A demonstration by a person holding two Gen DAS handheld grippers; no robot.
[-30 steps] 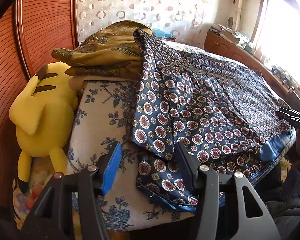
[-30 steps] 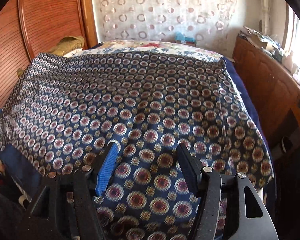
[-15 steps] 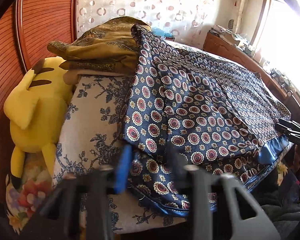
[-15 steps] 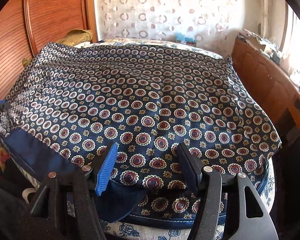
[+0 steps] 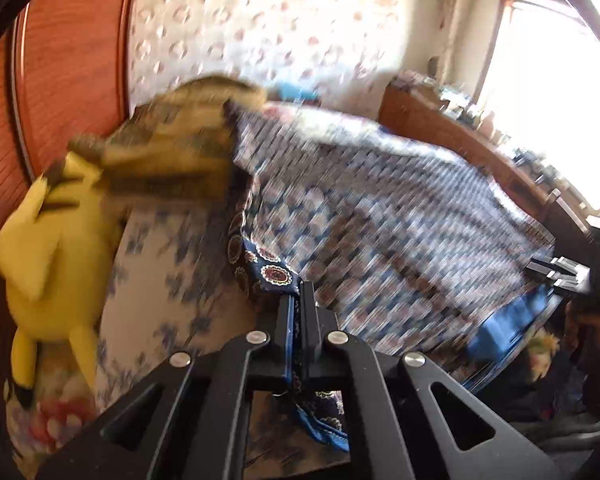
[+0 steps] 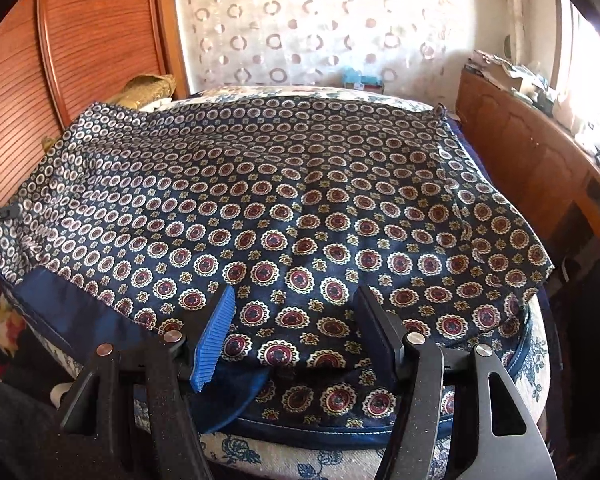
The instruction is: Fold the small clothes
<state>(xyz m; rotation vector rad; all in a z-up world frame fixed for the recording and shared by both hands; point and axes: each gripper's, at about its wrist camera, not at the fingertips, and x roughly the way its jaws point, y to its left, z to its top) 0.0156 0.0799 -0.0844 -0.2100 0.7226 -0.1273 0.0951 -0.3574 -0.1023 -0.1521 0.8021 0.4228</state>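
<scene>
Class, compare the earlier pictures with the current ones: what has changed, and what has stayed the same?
The left hand-held gripper closed on the patterned garment at its near corner and is lifting it. The right hand-held gripper drew back to the near hem, jaws still open. The yellow plush toy stayed put.

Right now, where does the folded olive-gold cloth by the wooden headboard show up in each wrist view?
Left wrist view: the olive-gold cloth sits upper left, blurred, above the yellow plush toy and touching the left edge of the patterned navy garment.
Right wrist view: only a small part shows at the far upper left, behind the garment.
Shared landmark: the ribbed wooden headboard just left of it.
</scene>
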